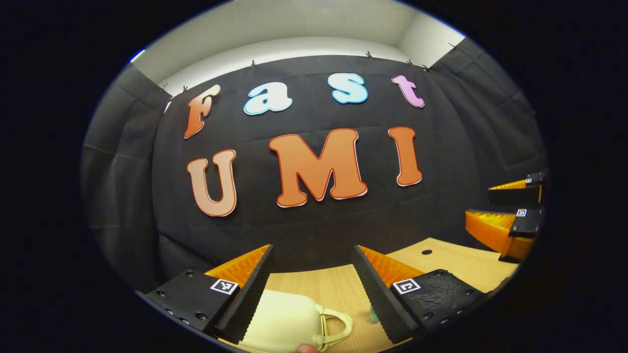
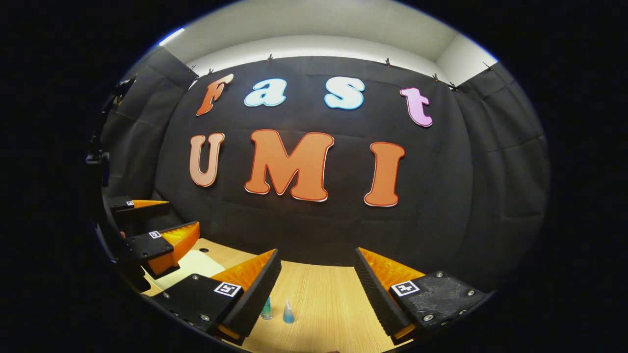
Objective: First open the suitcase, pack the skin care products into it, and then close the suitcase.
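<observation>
The suitcase (image 1: 287,323) lay on the counter (image 1: 338,284), low between the spread fingers of the left gripper (image 1: 311,294), its handle (image 1: 338,326) pointing right. The right gripper (image 1: 510,220) hung off to the right, farther back. In the right gripper view, two small bottles (image 2: 277,310) stood side by side on the counter just right of that gripper's left finger, with the suitcase behind that finger to the left.

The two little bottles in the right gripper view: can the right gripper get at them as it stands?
Probably yes. The right gripper is open above the table, and the two bottles stand upright just below its left finger, with bare wood around them and nothing in between.
</observation>
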